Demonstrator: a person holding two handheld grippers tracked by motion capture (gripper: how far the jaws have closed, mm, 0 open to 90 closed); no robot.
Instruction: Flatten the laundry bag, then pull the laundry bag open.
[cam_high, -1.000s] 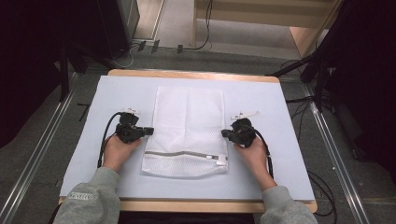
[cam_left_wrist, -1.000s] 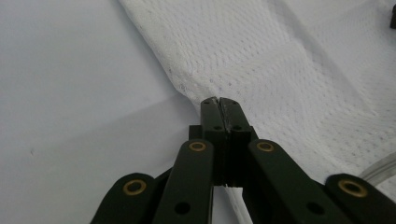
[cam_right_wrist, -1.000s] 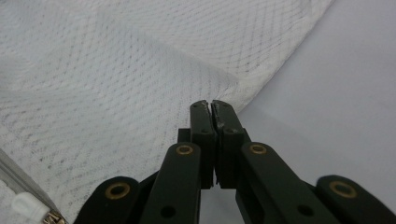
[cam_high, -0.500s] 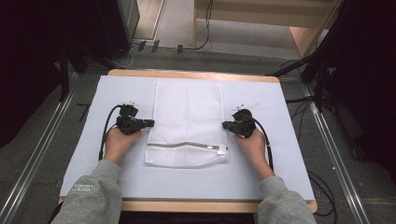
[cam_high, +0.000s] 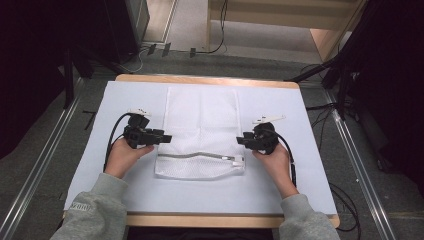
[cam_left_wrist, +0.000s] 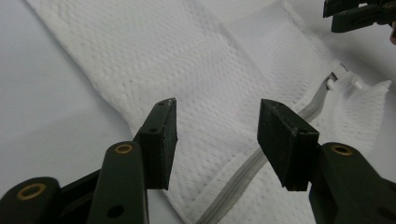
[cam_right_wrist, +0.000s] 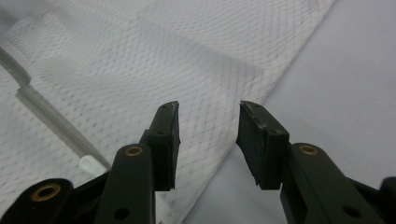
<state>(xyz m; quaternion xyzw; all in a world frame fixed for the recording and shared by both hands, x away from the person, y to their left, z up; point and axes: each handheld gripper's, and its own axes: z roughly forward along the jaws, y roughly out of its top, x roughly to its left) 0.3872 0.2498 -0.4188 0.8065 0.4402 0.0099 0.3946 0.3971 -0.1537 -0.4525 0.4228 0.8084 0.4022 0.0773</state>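
White mesh laundry bag (cam_high: 201, 131) is lying flat mid-desk (cam_high: 320, 175), near end folded over, with left hand-held gripper (cam_high: 167, 138) and right hand-held gripper (cam_high: 240, 140) hovering at its side edges, jaws just opening, gripping nothing.

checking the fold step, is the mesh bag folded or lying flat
Folded: the mesh laundry bag has its near end doubled over, the zipper lying across the top layer.

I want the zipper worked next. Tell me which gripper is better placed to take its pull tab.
Right. The pull tab lies at the zipper's right end, close beside the right gripper; the left gripper sits at the mesh bag's opposite edge. Both jaws have just been opening, gripping nothing.
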